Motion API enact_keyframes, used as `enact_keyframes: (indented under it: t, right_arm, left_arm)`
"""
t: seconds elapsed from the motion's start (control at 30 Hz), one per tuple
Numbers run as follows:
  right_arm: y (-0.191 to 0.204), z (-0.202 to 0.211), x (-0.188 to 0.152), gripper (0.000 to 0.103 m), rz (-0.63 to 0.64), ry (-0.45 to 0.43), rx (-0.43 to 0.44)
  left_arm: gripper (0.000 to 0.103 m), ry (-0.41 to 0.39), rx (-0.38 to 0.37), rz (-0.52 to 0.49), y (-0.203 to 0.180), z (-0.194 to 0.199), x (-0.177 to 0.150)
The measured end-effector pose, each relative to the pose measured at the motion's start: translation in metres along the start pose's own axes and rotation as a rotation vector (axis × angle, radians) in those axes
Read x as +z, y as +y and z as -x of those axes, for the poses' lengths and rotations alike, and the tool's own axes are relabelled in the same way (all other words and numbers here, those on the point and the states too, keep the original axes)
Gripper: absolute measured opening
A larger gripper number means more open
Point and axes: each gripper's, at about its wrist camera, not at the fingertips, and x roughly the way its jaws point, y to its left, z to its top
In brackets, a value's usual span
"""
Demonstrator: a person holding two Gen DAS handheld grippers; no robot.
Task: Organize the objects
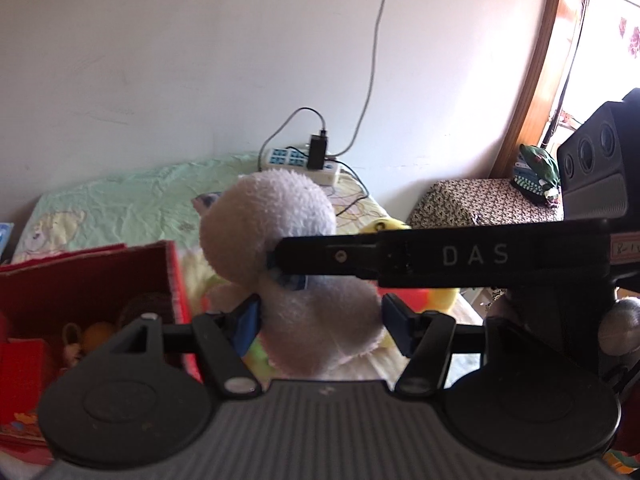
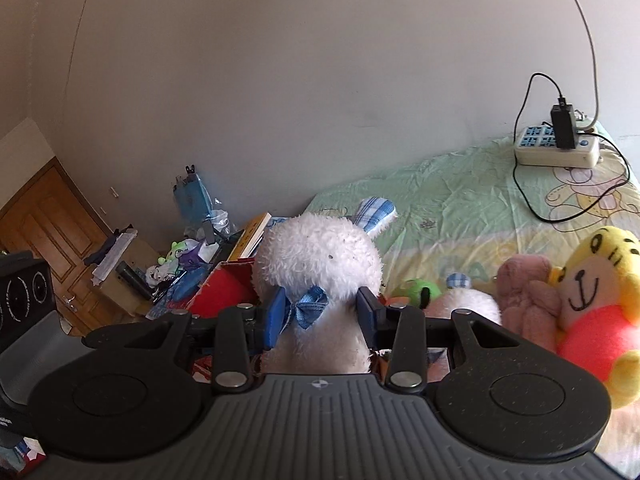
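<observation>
A white plush rabbit [image 2: 320,256] with a blue bow and a checked ear is held upright above the bed. My right gripper [image 2: 322,316] is shut on its neck, one blue pad on each side. In the left wrist view the same rabbit [image 1: 272,216] shows from the back, and the right gripper's black finger [image 1: 400,258] reaches across to its neck. My left gripper [image 1: 320,322] is open around the rabbit's lower body; its left pad touches the fur and its right pad stands apart. A red box [image 1: 92,276] holding small toys sits to the left.
A yellow bear in a red shirt [image 2: 600,300], a pink plush [image 2: 524,292] and a green toy [image 2: 416,290] lie on the green bedsheet [image 2: 460,184]. A power strip with a charger [image 2: 560,144] lies at the bed's far end. A cluttered nightstand [image 2: 180,268] stands at left.
</observation>
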Motion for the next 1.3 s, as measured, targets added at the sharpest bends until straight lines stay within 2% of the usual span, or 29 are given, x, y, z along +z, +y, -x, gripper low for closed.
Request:
enact_keyframes:
  t: [0.3,0.43,0.57,0.8,1.03,1.23,1.3]
  right_arm:
    - [0.06,-0.068,-0.019,0.042,0.019,0.034,0.007]
    - [0.077,-0.098,-0.024,0.042,-0.006,0.054,0.027]
    - [0.088,-0.131,-0.03,0.042,-0.059,0.099,0.045]
    - [0.107,-0.183,-0.041,0.042,-0.107,0.192,0.052]
    - [0.111,-0.213,-0.048,0.042,-0.157,0.266,0.045]
    - [0.113,-0.232,-0.056,0.033,-0.197,0.342,0.054]
    - [0.114,-0.234,-0.057,0.033,-0.193,0.354,0.052]
  left_arm:
    - [0.064,0.022,0.028,0.016,0.082,0.028,-0.021]
    - [0.064,0.035,0.069,0.016,0.111,0.034,-0.029]
    - [0.065,0.064,0.121,0.024,0.144,0.034,-0.033]
    - [0.064,0.124,0.185,0.1,0.203,0.037,-0.051]
    - [0.064,0.167,0.223,0.134,0.236,0.033,-0.062]
    - [0.063,0.192,0.262,0.142,0.249,0.028,-0.065]
    - [0.063,0.204,0.271,0.147,0.253,0.026,-0.066]
